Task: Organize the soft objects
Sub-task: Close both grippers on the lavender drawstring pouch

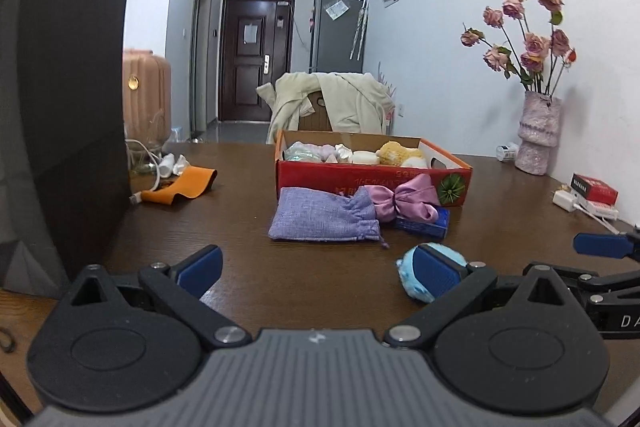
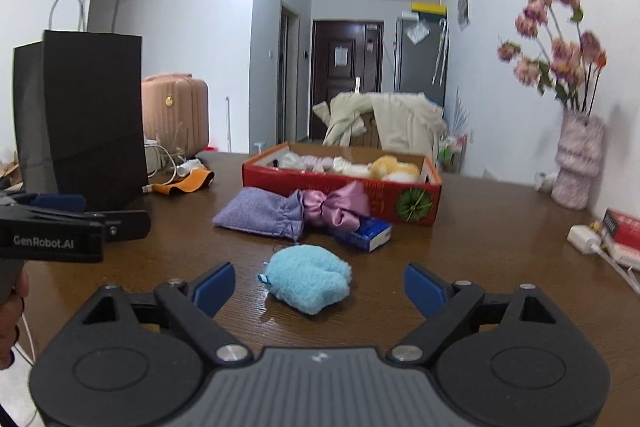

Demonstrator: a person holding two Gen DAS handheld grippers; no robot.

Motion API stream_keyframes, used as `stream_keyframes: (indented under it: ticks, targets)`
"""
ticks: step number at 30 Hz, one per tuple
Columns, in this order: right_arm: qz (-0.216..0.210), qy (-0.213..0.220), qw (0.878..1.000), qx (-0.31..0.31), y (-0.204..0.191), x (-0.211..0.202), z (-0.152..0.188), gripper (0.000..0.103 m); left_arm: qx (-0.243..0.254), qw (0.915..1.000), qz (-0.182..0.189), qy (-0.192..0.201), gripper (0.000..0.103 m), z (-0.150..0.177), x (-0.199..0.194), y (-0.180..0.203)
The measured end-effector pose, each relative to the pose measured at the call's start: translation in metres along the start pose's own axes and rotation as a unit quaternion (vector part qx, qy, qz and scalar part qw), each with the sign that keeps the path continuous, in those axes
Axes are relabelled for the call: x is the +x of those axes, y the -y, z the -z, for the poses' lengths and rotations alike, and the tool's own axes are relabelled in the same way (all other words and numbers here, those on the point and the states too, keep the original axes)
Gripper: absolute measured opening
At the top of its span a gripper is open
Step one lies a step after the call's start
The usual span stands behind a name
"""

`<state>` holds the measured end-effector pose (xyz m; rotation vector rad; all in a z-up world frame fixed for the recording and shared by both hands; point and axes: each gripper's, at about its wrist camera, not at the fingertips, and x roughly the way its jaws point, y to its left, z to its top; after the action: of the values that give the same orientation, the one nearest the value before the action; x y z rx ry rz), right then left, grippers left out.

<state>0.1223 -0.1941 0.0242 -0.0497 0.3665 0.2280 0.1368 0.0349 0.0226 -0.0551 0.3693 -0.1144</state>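
Your right tongs [image 2: 318, 287] stand spread wide and low over the brown worktop [image 2: 480, 251], with the fluffy blue toy [image 2: 308, 283] lying on the wood between and just beyond their blue pads, touched by neither. Your left tongs [image 1: 320, 275] are spread as well and pinch nothing; in the left view the same toy [image 1: 420, 267] peeks out from behind their right pad.

Farther off, in a line toward the far side, lie a lilac drawstring pouch [image 2: 260, 215], a pink satin bow [image 2: 336, 209] touching its mouth, and a small blue packet [image 2: 366, 231] tucked under the bow. These three sit right against the near wall of the red cardboard box [image 2: 340, 187], which already holds several pale and yellow soft things. So the straight path from the toy to the box is crowded along that near wall.

To your left stands a tall black paper bag [image 2: 84, 115], with an orange strap [image 2: 186, 183] and white cables beside it. To your right, a pink vase of dried roses [image 2: 576, 163] stands by the wall, and a white charger [image 2: 582, 239] and a red carton [image 2: 624, 227] lie near the worktop's edge. A chair draped with a cream coat [image 2: 384, 123] stands beyond the far edge.
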Motion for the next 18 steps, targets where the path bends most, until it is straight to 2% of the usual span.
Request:
stream_keyframes:
  ticks: [4,6,8,10,12,14,16,18]
  targets:
    - [-0.017,-0.007,1.000,0.008,0.004,0.031,-0.019,0.086,-0.017,0.9997,0.019,-0.003,0.101,-0.017,0.037,-0.015]
    - [-0.025,-0.010,1.000,0.007,0.003,0.053,-0.029,0.086,-0.020,0.9994,0.026,-0.009,0.094,-0.029,0.065,-0.023]
    - [-0.035,-0.019,0.999,0.015,0.003,0.081,-0.042,0.074,-0.024,0.9990,0.027,-0.025,0.087,-0.041,0.095,-0.031]
    - [-0.044,-0.026,0.998,0.027,0.002,0.108,-0.053,0.064,-0.034,0.9978,0.037,-0.044,0.084,-0.050,0.125,-0.040]
    - [-0.048,-0.036,0.998,0.037,-0.001,0.136,-0.064,0.061,-0.037,0.9964,0.041,-0.065,0.078,-0.055,0.157,-0.048]
    - [-0.064,-0.058,0.995,0.046,-0.006,0.168,-0.073,0.050,-0.036,0.9949,0.046,-0.082,0.072,-0.055,0.185,-0.056]
    - [-0.068,-0.090,0.992,0.048,-0.012,0.202,-0.077,0.045,-0.050,0.9917,0.060,-0.102,0.071,-0.050,0.210,-0.064]
    - [-0.068,-0.119,0.989,0.051,-0.015,0.232,-0.076,0.044,-0.081,0.9862,0.076,-0.123,0.070,-0.043,0.226,-0.075]
